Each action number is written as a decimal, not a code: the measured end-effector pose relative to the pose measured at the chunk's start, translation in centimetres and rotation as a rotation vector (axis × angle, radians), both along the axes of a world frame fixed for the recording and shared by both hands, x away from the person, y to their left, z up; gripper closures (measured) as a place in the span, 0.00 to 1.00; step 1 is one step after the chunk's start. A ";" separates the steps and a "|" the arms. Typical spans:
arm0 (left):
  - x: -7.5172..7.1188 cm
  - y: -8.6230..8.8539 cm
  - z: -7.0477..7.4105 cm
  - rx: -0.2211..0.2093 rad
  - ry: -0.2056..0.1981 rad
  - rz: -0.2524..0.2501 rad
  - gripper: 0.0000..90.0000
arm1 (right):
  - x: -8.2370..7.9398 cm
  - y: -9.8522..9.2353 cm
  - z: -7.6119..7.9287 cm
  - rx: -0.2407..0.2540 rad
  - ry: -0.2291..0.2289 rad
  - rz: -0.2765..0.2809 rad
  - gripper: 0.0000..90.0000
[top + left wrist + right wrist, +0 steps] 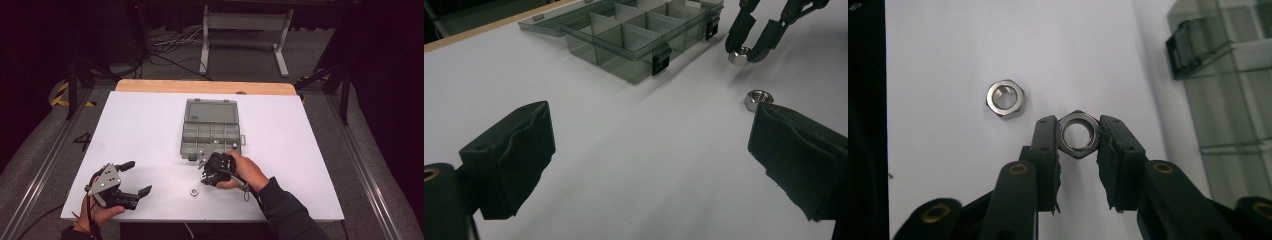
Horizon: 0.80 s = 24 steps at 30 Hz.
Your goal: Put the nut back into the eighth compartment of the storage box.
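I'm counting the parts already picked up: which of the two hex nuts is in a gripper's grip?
The nut nearer the organiser box, clamped flat between the right gripper jaws. The other nut lies loose on the white table, touched by nothing.

So from up top there's a white rectangular worktop [150,125] with a strip of bare wood along its far edge. Sitting around the middle is a grey see-through plastic organiser box [210,131], lid flipped open and lying flat toward the far side, small compartments in the near half. The right gripper [202,161] is a black thing held in the person's right hand [248,171], dark sleeve on that arm, its tip just at the box's near edge. A small silver hex nut [193,191] lies on the worktop just in front of it. Over on the left, the left gripper [137,178] has its black fingers spread wide apart, grey three-cornered plate on top.
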State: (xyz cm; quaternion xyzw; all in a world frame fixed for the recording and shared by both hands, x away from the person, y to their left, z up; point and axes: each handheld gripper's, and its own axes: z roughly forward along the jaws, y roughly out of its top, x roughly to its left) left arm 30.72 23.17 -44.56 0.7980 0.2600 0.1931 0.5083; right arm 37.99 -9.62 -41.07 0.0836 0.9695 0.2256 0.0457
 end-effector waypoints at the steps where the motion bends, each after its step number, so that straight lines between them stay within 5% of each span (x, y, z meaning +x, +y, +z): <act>1: 0.0 0.0 0.0 0.000 0.000 0.000 0.06 | 0.1 -0.2 0.1 0.007 -0.005 -0.011 0.78; 24: 0.0 -0.1 -0.1 0.005 0.004 0.000 0.06 | 1.8 -6.3 4.8 0.113 -0.121 -0.170 0.78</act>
